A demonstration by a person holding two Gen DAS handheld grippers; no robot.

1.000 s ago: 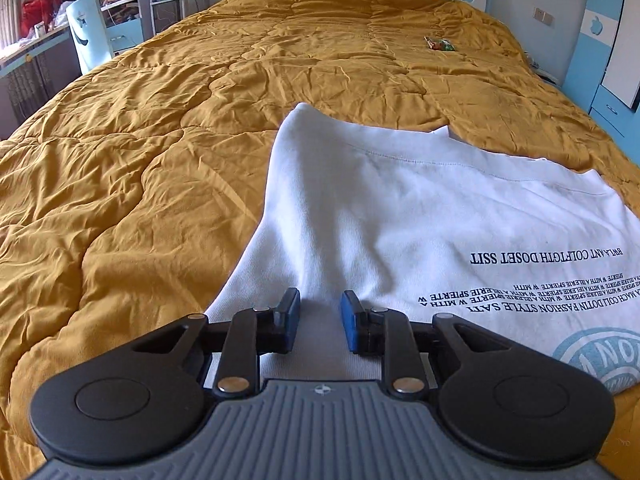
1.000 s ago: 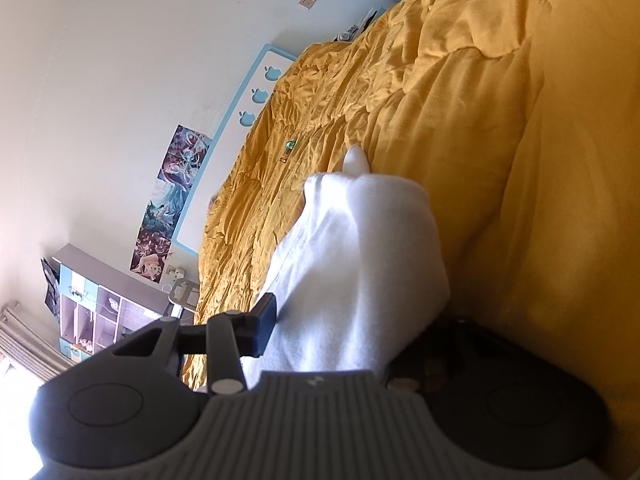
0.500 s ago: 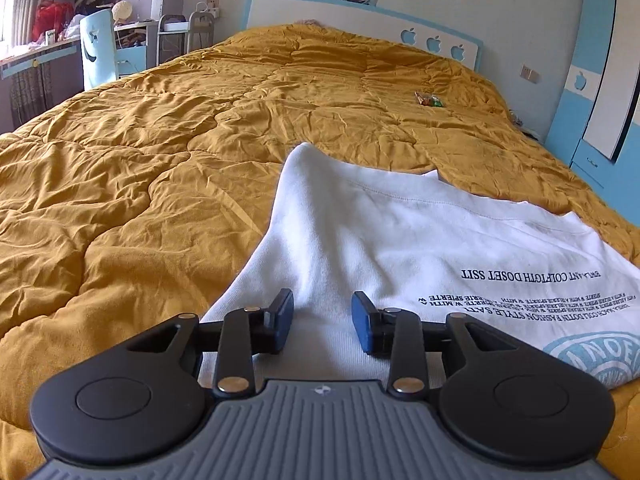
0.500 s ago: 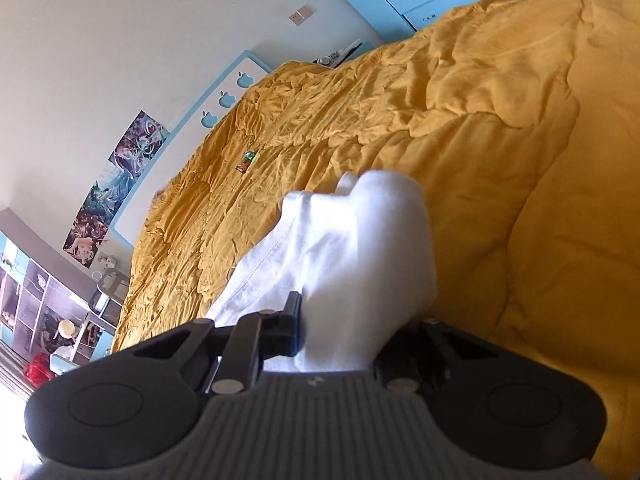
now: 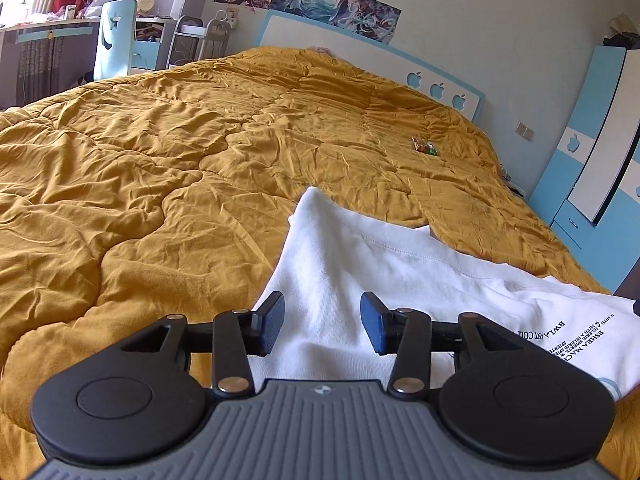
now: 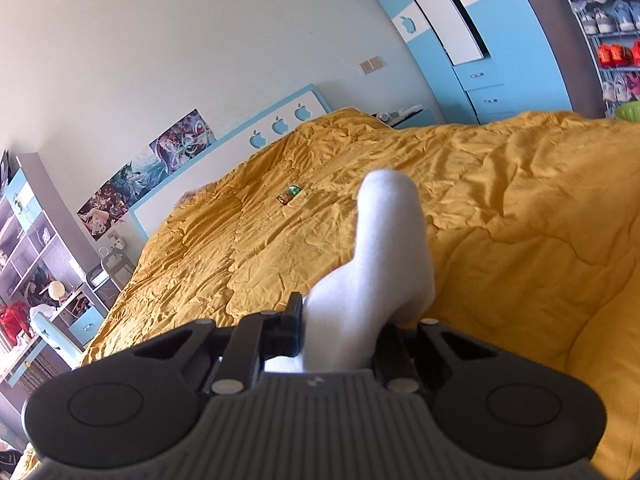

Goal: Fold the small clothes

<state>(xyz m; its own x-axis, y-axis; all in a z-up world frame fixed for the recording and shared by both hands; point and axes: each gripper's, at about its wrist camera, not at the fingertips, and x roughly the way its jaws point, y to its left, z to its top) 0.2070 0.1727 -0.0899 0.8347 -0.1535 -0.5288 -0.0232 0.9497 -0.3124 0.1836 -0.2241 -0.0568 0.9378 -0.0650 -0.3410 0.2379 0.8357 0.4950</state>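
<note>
Compared with one second ago, the left gripper (image 5: 322,322) has its jaws wider apart: they have just been opening, and now they stand clearly apart with nothing pressed between the blue pads (image 5: 371,328). White cloth lies under the gap, but the pads do not touch it. The view from this gripper also shows more of the wall and the posters (image 5: 308,4) than before.

The right gripper (image 6: 340,328) was more open one second ago; its jaws have just been closing, and now they are clamped on a bunched part of the white T-shirt (image 6: 384,256). This cloth stands up from the jaws as a rounded fold, and the view has rolled nearer to level.

The white T-shirt (image 5: 400,276) lies on the mustard-yellow quilt (image 5: 160,184), at the near right part of it, with black printed text on the side toward the wardrobe (image 5: 592,184).

A small green and red wrapper (image 5: 425,147) lies on the quilt, well beyond the T-shirt, toward the headboard (image 5: 400,68) with apple shapes. To the left of the quilt stand a light blue chair (image 5: 114,36) and a desk (image 5: 48,32).
</note>
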